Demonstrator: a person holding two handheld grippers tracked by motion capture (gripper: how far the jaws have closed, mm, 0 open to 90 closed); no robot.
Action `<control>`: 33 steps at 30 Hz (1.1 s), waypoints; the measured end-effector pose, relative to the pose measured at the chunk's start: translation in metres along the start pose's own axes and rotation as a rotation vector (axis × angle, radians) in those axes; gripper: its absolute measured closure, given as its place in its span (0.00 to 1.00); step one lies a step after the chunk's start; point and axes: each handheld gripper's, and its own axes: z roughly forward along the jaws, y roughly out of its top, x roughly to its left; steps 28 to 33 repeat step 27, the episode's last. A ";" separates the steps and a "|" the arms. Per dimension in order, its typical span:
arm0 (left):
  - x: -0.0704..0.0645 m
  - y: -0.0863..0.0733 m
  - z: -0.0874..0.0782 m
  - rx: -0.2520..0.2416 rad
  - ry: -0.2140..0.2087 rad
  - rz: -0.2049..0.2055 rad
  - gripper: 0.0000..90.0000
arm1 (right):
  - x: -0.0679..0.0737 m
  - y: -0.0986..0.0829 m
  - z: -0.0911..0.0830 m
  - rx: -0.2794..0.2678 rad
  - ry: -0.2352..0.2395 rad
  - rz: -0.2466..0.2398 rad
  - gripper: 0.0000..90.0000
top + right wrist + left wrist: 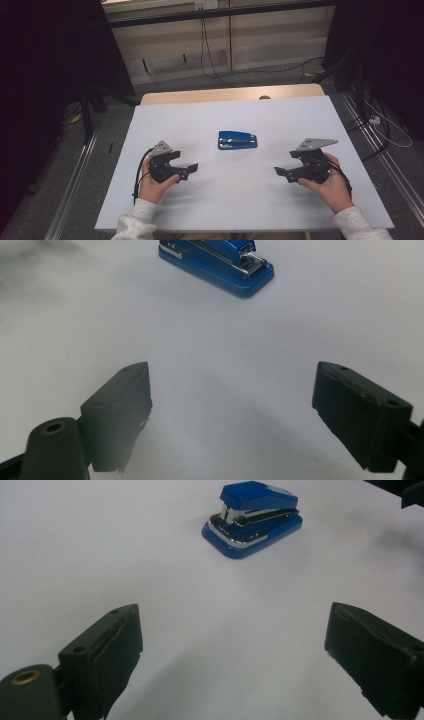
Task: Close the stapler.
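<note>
A blue stapler [237, 140] lies flat on the white table [210, 205], a little far of the table's middle and roughly midway between its left and right edges, with its long side running left to right. Nothing touches it, and no box, tray or other container stands on the tabletop. From the high view, the left gripper [191, 168] is held in the person's left hand [151, 185] on the near left part of the table, its jaws pointing right toward the middle. The right gripper [280, 171] sits in the right hand [332, 189] on the near right part, its jaws pointing left, so the two grippers face each other across a bare stretch of table, well apart from one another. The stapler lies farther off than both and between them, apart from each. In the left gripper view, the two black jaws stand wide apart with only bare white surface between them, and the stapler [252, 520] shows ahead in the upper middle, its shiny metal front end turned toward the camera's left. In the right gripper view, the jaws likewise stand wide apart with nothing held between them, and the stapler [217, 262] lies ahead near the top edge, partly cut off, its metal end toward the camera's right. Each gripper carries a grey three-cornered plate on top, and light grey sleeves cover the person's forearms at the near edge.
</note>
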 end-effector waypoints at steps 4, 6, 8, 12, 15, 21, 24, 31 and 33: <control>0.001 -0.007 -0.010 0.010 0.008 -0.004 0.09 | 0.001 -0.005 -0.005 0.005 0.008 -0.002 0.17; 0.001 -0.009 -0.014 0.030 0.013 0.005 0.08 | 0.001 -0.008 -0.007 0.005 0.009 -0.004 0.17; 0.001 -0.013 -0.018 0.011 0.015 -0.002 0.08 | 0.000 -0.011 -0.009 0.009 0.011 0.007 0.17; 0.003 -0.019 -0.027 0.010 0.021 -0.006 0.08 | 0.000 -0.015 -0.012 0.017 0.012 0.009 0.17; 0.004 -0.022 -0.032 0.013 0.023 -0.008 0.08 | 0.000 -0.015 -0.014 0.007 0.012 0.011 0.17; 0.011 -0.034 -0.051 0.001 0.044 -0.029 0.08 | 0.000 -0.017 -0.015 0.013 0.008 0.004 0.17; 0.012 -0.039 -0.057 -0.003 0.045 -0.043 0.08 | 0.000 -0.017 -0.015 0.006 0.006 -0.003 0.17; 0.012 -0.040 -0.059 -0.003 0.051 -0.036 0.08 | -0.001 -0.017 -0.015 0.005 0.010 -0.002 0.17; 0.012 -0.040 -0.059 -0.003 0.051 -0.036 0.08 | -0.001 -0.017 -0.015 0.005 0.010 -0.002 0.17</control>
